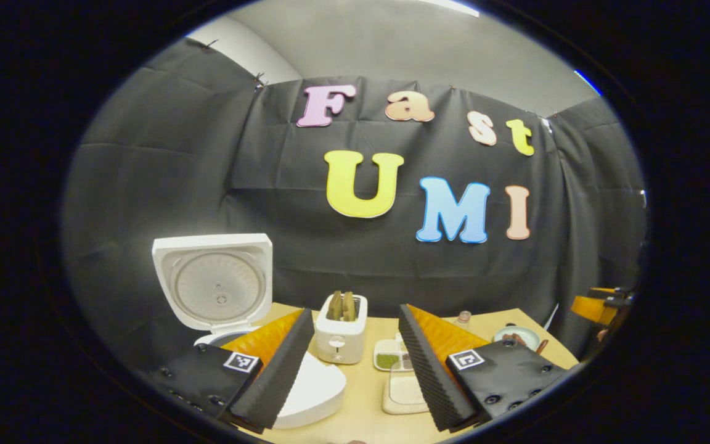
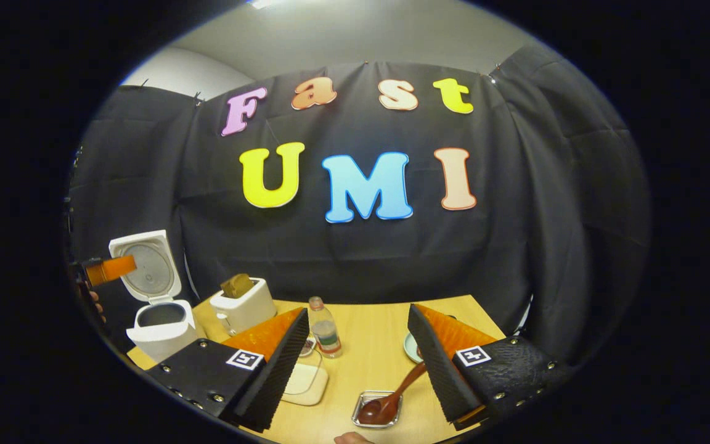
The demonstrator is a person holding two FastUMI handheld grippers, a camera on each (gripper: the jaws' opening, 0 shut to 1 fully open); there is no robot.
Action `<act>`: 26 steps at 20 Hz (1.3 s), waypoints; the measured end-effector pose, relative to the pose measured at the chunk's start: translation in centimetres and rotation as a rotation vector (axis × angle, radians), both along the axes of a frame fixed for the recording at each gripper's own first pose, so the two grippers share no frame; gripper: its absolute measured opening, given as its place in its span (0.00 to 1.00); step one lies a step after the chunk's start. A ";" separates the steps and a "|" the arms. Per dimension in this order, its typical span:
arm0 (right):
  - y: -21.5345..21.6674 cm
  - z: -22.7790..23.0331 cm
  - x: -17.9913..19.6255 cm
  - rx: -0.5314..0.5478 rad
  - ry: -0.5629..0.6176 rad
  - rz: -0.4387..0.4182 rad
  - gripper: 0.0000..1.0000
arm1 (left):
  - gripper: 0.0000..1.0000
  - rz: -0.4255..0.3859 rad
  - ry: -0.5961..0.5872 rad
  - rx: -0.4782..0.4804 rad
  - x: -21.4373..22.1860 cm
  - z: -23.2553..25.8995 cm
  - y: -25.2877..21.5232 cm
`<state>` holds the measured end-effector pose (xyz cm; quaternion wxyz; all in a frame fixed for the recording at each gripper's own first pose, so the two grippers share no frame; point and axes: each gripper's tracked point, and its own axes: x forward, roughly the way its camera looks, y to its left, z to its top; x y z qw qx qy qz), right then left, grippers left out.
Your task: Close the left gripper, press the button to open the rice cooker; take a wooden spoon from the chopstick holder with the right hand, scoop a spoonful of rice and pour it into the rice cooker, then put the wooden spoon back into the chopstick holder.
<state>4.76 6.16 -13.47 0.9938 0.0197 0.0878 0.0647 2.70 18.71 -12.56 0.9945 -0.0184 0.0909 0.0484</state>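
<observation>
In the right gripper view, the right gripper (image 2: 355,357) has its two fingers wide apart, and nothing is between them. It hangs above the wooden table (image 2: 373,345). Just below the gap between the fingers, a wooden spoon (image 2: 392,398) lies with its bowl in a small metal tray (image 2: 377,409), and its handle goes up toward the right finger. I cannot tell if the handle touches that finger. A clear plastic bottle (image 2: 324,327) stands upright near the left finger. A pale flat container (image 2: 306,382) lies partly behind that finger. The edge of a greenish plate (image 2: 409,346) shows beside the right finger.

Farther to the left in this view, a white toaster (image 2: 244,305) holds bread. Beyond it the white rice cooker (image 2: 155,314) stands at the table corner with its lid (image 2: 145,265) up.

In the left gripper view, the left gripper (image 1: 355,357) is also wide open and holds nothing. The rice cooker (image 1: 312,388) is right under its left finger, and the open lid (image 1: 216,280) stands upright behind it. The toaster (image 1: 341,330) is between the two fingers, farther off. Beside it is a small dish with something green (image 1: 387,361), and a pale flat container (image 1: 404,394) lies near it. A plate (image 1: 518,336) is at the far right of the table (image 1: 361,407).
</observation>
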 end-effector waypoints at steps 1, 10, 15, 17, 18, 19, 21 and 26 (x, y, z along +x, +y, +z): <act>0.9 0.8 0.2 0.012 -0.009 0.011 0.98 | 0.98 0.008 0.003 0.004 0.4 0.2 0.8; 4.2 2.0 1.7 0.028 -0.026 0.037 0.98 | 0.98 0.273 -0.002 -0.005 4.3 3.7 13.7; 4.6 1.4 2.8 0.031 -0.007 0.018 0.98 | 0.95 0.443 -0.052 -0.020 7.6 6.2 20.9; 4.6 1.1 3.1 0.028 0.004 0.011 0.98 | 0.98 0.516 -0.046 -0.028 8.8 5.9 23.5; 4.5 0.8 3.3 0.025 0.010 0.010 0.98 | 0.95 0.536 -0.041 -0.035 9.4 5.5 24.4; 4.4 0.7 3.5 0.020 0.015 0.009 0.98 | 0.95 0.552 -0.035 -0.039 10.2 5.3 25.2; 4.1 0.5 3.9 0.010 0.023 0.002 0.98 | 0.95 0.570 -0.024 -0.044 11.4 4.7 26.1; 2.9 0.4 4.6 -0.002 0.019 -0.028 0.98 | 0.95 0.590 -0.024 -0.010 13.6 4.4 28.0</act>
